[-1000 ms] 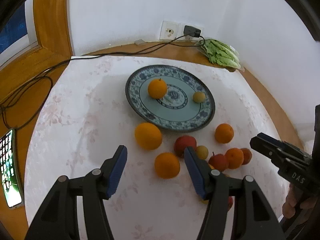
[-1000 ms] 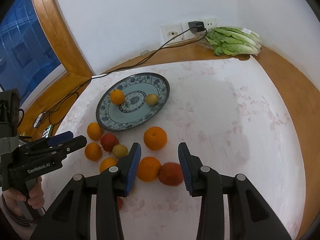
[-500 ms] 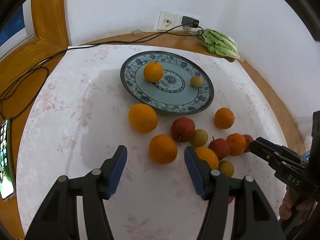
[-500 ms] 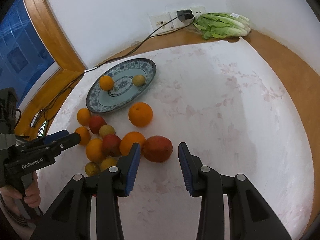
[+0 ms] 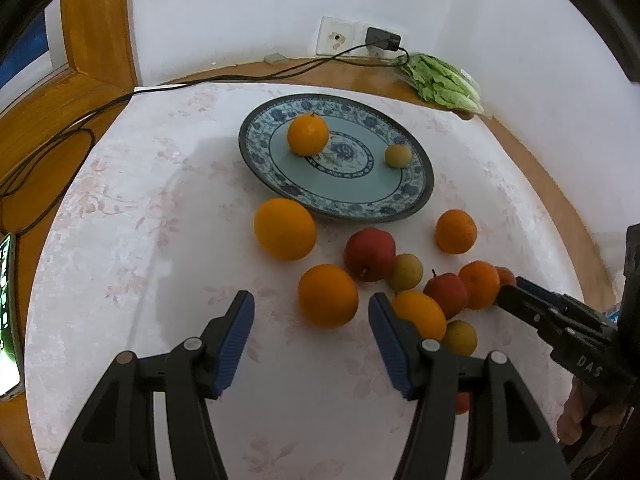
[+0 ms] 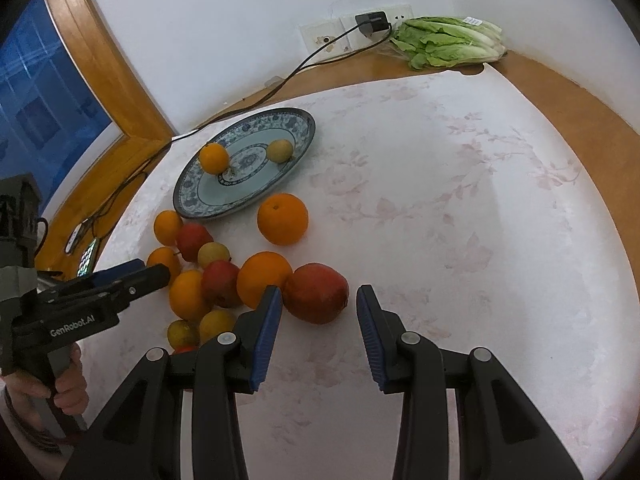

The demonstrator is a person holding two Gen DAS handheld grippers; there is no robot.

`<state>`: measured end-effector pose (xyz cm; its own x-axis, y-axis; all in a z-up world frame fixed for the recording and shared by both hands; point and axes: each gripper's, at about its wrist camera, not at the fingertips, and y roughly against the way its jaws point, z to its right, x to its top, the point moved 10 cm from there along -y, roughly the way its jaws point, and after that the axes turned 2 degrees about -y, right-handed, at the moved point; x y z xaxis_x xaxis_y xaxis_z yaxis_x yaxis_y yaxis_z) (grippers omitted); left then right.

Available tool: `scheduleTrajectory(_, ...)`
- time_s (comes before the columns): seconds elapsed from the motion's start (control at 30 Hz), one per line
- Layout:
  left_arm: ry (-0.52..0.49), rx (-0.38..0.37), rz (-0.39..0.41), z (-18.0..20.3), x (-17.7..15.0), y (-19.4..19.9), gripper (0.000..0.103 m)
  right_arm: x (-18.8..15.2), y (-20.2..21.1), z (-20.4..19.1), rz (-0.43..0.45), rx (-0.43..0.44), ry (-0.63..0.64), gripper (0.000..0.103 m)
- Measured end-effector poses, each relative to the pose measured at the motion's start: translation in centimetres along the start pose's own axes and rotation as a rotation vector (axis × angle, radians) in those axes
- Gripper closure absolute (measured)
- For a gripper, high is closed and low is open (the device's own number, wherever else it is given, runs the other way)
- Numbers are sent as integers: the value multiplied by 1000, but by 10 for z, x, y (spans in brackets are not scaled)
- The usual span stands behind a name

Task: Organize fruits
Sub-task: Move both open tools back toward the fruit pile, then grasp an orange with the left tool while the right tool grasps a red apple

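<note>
A blue patterned plate [image 5: 416, 200] [image 6: 188, 204] holds an orange [image 5: 308, 135] [image 6: 214, 157] and a small yellow fruit [image 5: 398, 155] [image 6: 280, 150]. Several oranges, red apples and small yellow fruits lie loose on the cloth in front of it. My left gripper [image 5: 311, 312] is open, its jaws on either side of an orange [image 5: 328, 295], just short of it. My right gripper [image 6: 319, 303] is open around a red apple [image 6: 316, 294], not touching it. Each gripper shows in the other's view.
A bag of lettuce [image 5: 444, 82] [image 6: 448, 42] lies at the back by a wall socket with a charger [image 5: 382, 38]. A cable [image 5: 100, 108] runs left over the wooden sill. A phone [image 5: 8, 312] lies at the left edge. A white floral cloth [image 6: 460, 200] covers the round table.
Both grippers have pulled back from the plate. The left one now has an orange between its open jaws, the right one a red apple. Both stay open.
</note>
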<state>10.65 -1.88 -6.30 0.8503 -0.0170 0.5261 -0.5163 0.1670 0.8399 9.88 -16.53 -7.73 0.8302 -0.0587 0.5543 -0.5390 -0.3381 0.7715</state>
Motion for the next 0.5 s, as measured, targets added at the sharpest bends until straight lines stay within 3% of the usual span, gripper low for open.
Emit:
scheduleTrajectory(0.13, -7, 3, -6, 1, -1, -4, 41, -1, 0, 1, 5, 11, -10, 63)
scheduleTrajectory(0.5, -15, -24, -4, 6, -3, -8, 69, 1, -1, 2, 12, 41, -34, 63)
